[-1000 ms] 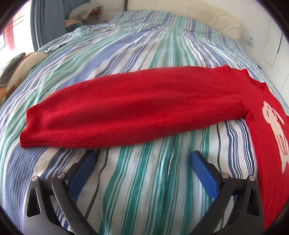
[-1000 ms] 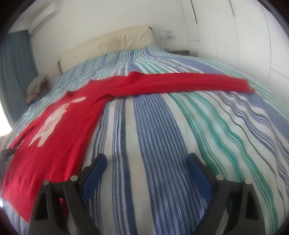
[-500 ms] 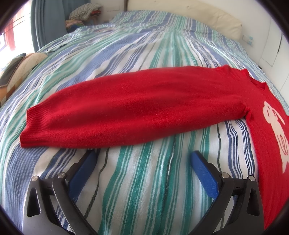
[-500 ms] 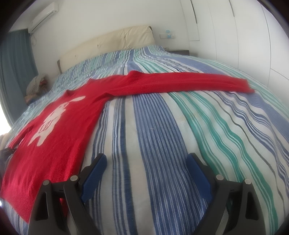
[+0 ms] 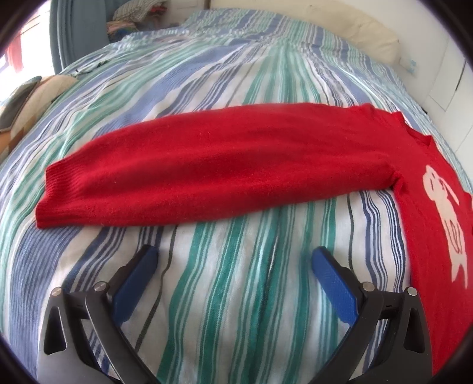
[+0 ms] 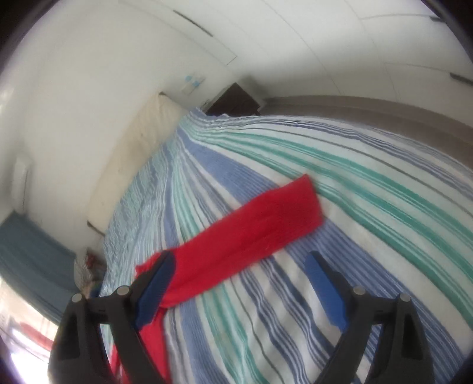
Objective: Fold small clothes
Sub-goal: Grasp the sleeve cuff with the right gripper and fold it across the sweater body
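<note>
- Striped bedding in blue, green and white covers the bed that fills both of my wrist views; a cream headboard runs along the white wall at its far end.
- On the bed lies the red sweater, spread flat. From my left wrist camera 1 sleeve stretches across the frame, its ribbed cuff at the left and the body at the right edge, where a white animal motif shows on the chest.
- From my right wrist camera, which is tilted and somewhat blurred, I see the other sleeve lying flat across the stripes, its end pointing up and to the right.
- I see no containers; a heap of clothes sits beyond the far corner of the bed, beside a blue curtain.
- My left gripper hovers just short of the sleeve's near edge. Its jaws are wide apart, holding nothing; only striped bedding lies between the 2 blue pads.
- My right gripper also has its jaws spread wide and grips nothing. Its left pad overlaps the red fabric near the shoulder in the picture; I cannot tell whether it touches. Its other pad is over bare bedding.
- A dark bedside cabinet stands at the bed's far corner.
</note>
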{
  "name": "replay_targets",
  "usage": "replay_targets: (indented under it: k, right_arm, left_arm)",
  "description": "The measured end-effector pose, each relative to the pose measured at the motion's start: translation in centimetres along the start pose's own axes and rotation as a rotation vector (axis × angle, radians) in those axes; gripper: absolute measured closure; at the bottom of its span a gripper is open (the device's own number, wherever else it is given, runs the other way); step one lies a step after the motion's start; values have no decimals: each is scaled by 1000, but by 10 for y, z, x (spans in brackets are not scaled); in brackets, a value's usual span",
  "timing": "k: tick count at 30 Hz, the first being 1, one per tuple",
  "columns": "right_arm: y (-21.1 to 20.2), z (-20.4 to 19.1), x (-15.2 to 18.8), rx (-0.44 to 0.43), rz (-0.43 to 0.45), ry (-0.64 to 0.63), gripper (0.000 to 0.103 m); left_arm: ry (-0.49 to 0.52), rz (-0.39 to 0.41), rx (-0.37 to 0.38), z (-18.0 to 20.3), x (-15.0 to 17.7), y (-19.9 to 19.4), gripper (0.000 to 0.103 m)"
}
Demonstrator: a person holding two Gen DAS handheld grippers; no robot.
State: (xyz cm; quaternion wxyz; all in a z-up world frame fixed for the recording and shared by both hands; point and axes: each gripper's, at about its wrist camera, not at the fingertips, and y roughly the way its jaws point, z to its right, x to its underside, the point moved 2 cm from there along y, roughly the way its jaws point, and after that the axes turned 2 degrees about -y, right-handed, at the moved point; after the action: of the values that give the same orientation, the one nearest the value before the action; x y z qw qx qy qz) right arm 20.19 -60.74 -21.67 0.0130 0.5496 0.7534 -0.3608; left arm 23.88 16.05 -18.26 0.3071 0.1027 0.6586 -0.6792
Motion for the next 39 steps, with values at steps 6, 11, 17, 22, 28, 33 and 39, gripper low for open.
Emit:
replay_targets:
  k: [6,11,17,22,28,33,39]
  right_arm:
    - [45,42,-9,-37,-18,253,26]
    - [86,38,-20,13,-51,282,65]
    - [86,-19,-31,80,-18,75,99]
    - [69,-178,-25,-83,-32,-285,99]
    - [108,-346,67,-237,-184,-571,99]
    - [172,-392,182,-275,-334,-679,95]
    - [243,-349,281,-486,-793,-323,33]
  left_arm:
    - [-55,85,107,-2,20,-50,1]
    - [-74,154,117,-5,40,-84,1]
    - [-26,250,145,-10,70,-121,1]
    - [-10,254,152,-4,88,-117,1]
    - [-96,204,176,-6,104,-108,1]
    - [-91,216,167,-11,111,-119,1]
    - [-107,237,124,-33,118,-129,1]
